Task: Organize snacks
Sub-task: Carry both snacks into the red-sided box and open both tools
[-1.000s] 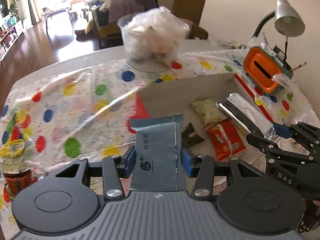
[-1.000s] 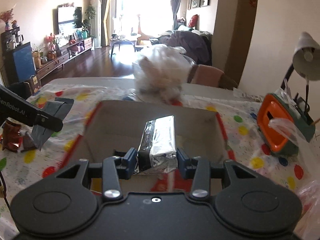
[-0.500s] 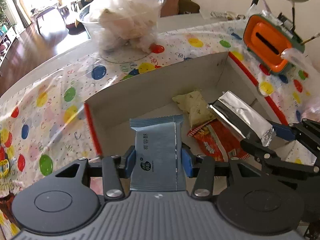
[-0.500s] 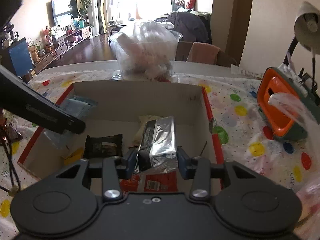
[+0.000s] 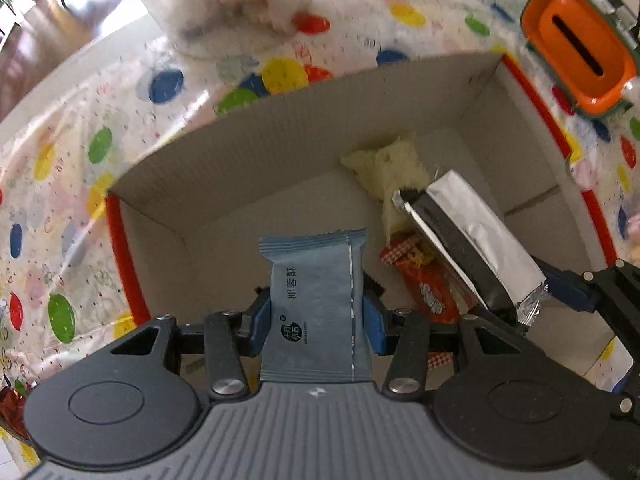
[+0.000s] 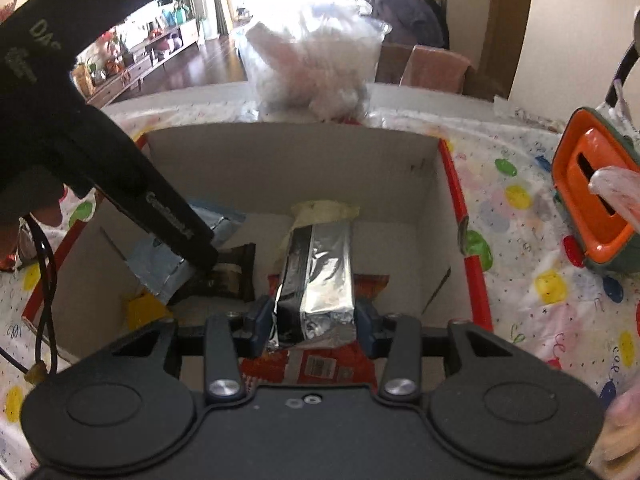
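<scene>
Both tools are over the open cardboard box (image 5: 280, 136), the one with the red rim sitting mid-frame on the table with the polka-dot cloth (image 5: 80, 152).

Left tool (image 5: 318, 316) is clamped on a blue-grey snack packet (image 5: 316, 300), blue pads pressed on both sides, packet standing upright at center bottom of the left wrist view, above the box's left half. Right tool (image 6: 314, 322) is squeezed around a silver foil packet (image 6: 320, 276) with a black stripe down its left side, pointing away toward the box's far wall. In the left view that same foil packet pokes in from the lower right.

Already lying in the box: a pale yellow packet (image 5: 384, 168) toward the far wall, a red-orange packet (image 5: 424, 284) under the foil one, and a dark packet (image 6: 232, 276) at center left of the right view.

Outside the box, an orange and green container (image 5: 580, 48) sits upper right, and a clear tub with a plastic bag in it (image 6: 312, 68) is beyond the far wall, top center.
</scene>
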A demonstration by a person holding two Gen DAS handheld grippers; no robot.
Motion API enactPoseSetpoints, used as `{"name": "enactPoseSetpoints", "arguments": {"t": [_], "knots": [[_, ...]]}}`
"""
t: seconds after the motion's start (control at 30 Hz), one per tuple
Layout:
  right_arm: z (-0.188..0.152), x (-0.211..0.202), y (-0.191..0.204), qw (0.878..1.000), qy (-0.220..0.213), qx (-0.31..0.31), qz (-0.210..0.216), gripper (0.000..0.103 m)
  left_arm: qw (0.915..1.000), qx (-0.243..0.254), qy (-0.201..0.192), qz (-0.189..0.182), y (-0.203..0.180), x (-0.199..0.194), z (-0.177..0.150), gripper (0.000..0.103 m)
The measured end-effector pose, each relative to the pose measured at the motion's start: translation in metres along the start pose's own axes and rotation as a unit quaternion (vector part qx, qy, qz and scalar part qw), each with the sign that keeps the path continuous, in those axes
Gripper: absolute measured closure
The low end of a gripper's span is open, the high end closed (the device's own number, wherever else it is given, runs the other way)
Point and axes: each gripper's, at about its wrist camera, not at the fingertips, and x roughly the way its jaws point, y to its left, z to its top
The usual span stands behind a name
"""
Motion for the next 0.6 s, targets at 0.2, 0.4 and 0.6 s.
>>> {"name": "enactPoseSetpoints", "arguments": {"t": [0.2, 0.4, 0.6], "knots": [[0.000, 0.008, -0.004, 0.999, 0.033, 0.013, 0.007, 0.059, 0.9998, -0.002, 0.020, 0.004, 0.004, 0.007, 0.002, 0.056], [0.000, 0.008, -0.005, 0.999, 0.039, 0.017, 0.009, 0.057, 0.9998, -0.002, 0.016, -0.007, 0.006, 0.005, 0.000, 0.056], [0.003, -0.001, -0.005, 0.999, 0.029, 0.017, 0.014, 0.050, 0.9997, -0.011, -0.005, -0.021, 0.010, -0.004, -0.009, 0.056]]}}
